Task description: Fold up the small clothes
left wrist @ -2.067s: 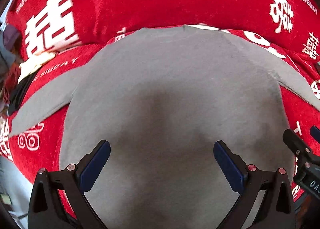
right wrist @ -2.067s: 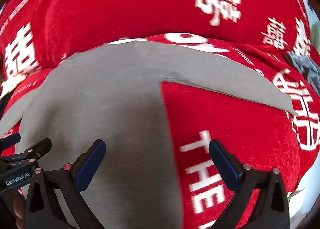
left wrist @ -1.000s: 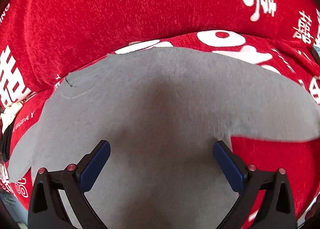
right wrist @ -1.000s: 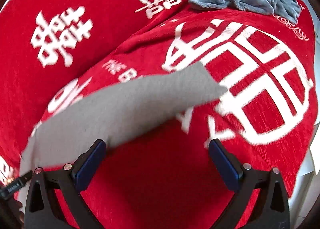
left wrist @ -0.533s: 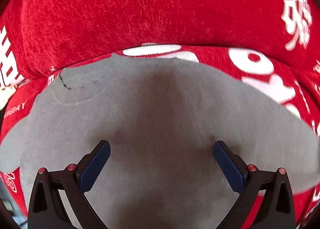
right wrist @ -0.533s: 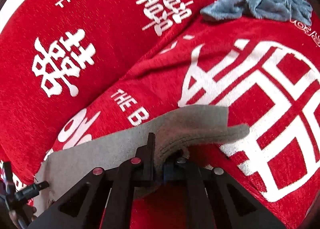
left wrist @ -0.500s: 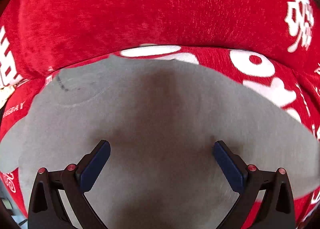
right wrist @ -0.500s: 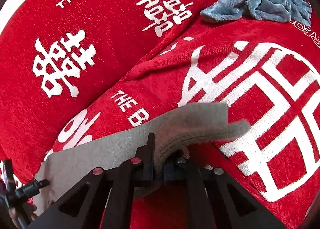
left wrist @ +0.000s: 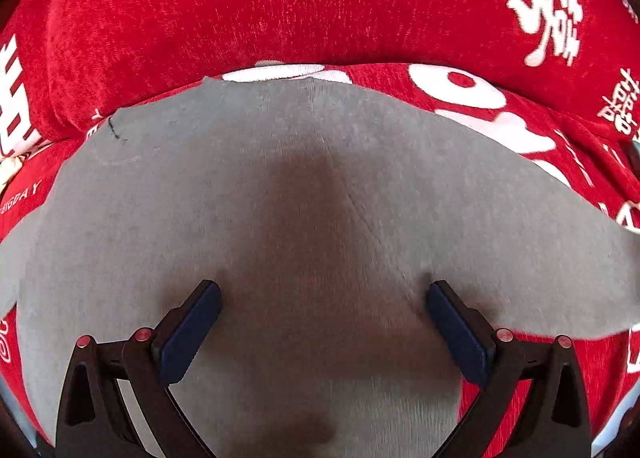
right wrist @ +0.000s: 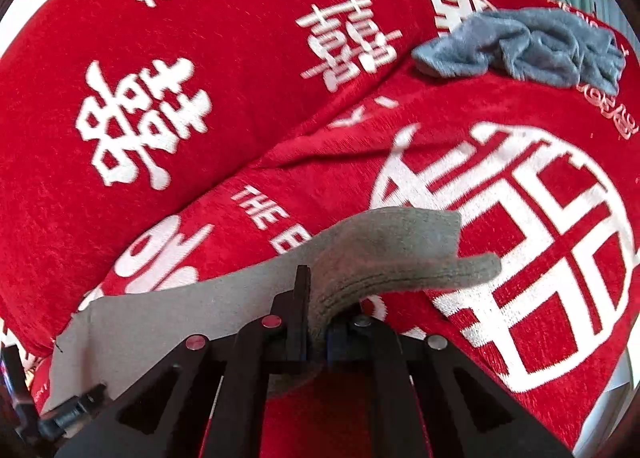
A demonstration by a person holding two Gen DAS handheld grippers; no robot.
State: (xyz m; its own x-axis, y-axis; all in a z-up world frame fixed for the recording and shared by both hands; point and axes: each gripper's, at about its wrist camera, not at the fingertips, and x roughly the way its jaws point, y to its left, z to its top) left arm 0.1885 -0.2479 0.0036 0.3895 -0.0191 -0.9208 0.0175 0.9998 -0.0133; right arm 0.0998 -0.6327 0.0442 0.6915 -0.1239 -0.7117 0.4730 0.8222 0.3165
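Right tool (right wrist: 316, 322) clamps the grey garment's (right wrist: 384, 254) sleeve, pads hidden; left tool (left wrist: 320, 322) gapes.

I see plain grey shirt (left wrist: 320, 198), red cover (right wrist: 240, 38) with white characters and lettering, blue-grey towel (right wrist: 532, 46), dark-blue gripper pads (left wrist: 192, 332).

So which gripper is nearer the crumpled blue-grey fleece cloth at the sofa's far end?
Right. The right gripper, shut on the grey shirt's sleeve, faces the fleece cloth; the left gripper hovers open over the shirt body.
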